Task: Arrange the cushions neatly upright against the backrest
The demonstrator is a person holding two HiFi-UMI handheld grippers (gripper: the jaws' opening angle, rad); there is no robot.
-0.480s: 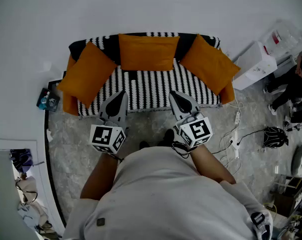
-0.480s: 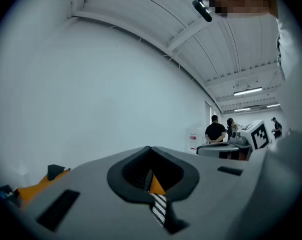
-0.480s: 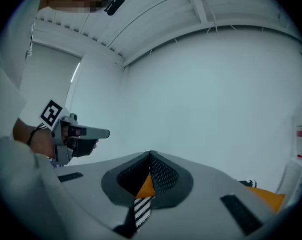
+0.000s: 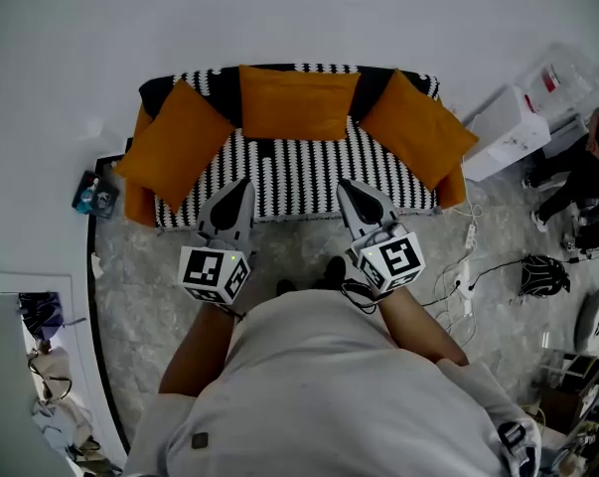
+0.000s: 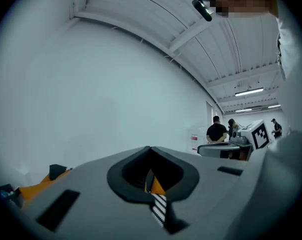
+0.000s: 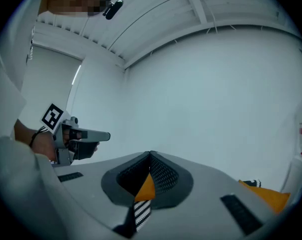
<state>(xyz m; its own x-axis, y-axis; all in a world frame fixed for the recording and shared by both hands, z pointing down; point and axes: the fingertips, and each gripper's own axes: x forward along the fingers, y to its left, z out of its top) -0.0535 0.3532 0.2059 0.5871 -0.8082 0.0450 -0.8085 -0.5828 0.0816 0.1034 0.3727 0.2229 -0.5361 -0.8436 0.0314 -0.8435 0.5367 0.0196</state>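
A black-and-white patterned sofa (image 4: 299, 172) stands against the white wall. Three orange cushions lean on it: the left cushion (image 4: 175, 145) tilted over the left arm, the middle cushion (image 4: 297, 102) upright against the backrest, the right cushion (image 4: 418, 127) tilted over the right arm. My left gripper (image 4: 241, 185) hovers shut and empty in front of the seat's left part. My right gripper (image 4: 347, 187) is shut and empty in front of the seat's right part. A sliver of orange cushion (image 5: 157, 186) and striped seat (image 6: 140, 210) shows past the closed jaws in each gripper view.
A white appliance (image 4: 505, 127) stands right of the sofa, with a power strip (image 4: 468, 235) and cables on the marble floor. A small dark item (image 4: 95, 197) lies left of the sofa. People (image 4: 587, 162) are at the far right, and a black bag (image 4: 544, 271).
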